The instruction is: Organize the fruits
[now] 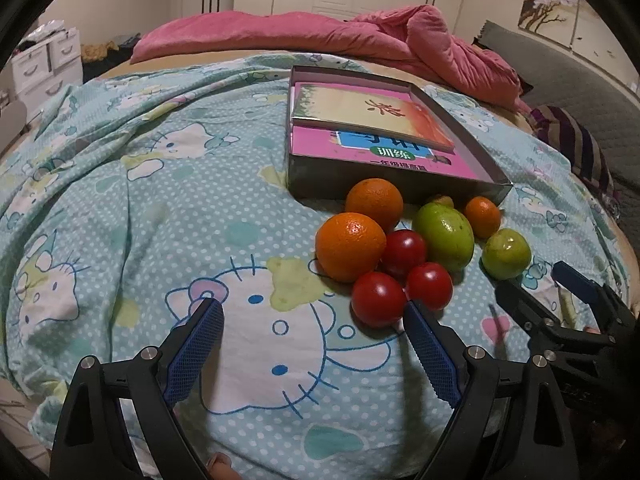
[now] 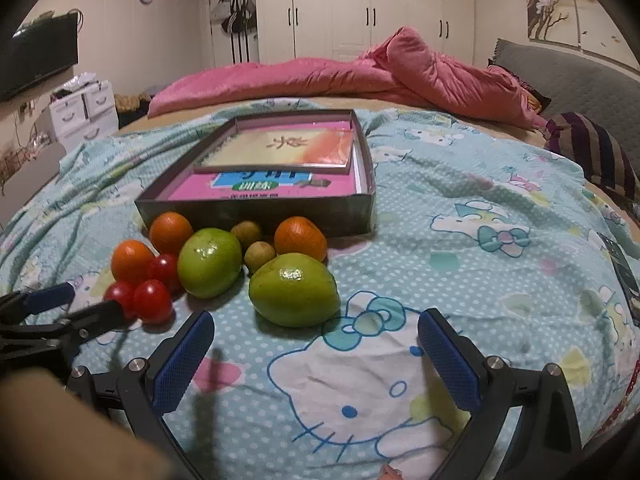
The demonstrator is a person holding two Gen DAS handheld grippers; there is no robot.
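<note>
So the fruits all sit bunched on the bed's Hello Kitty sheet, right against the front of the shallow box of books: oranges, cherry tomatoes, green fruits. Left tongs are spread wide, holding nothing, just short of the tomatoes. Right tongs are wide too, near the closest green fruit.

3 oranges, 3 tomatoes, 2 guavas, 2 longans.
</note>
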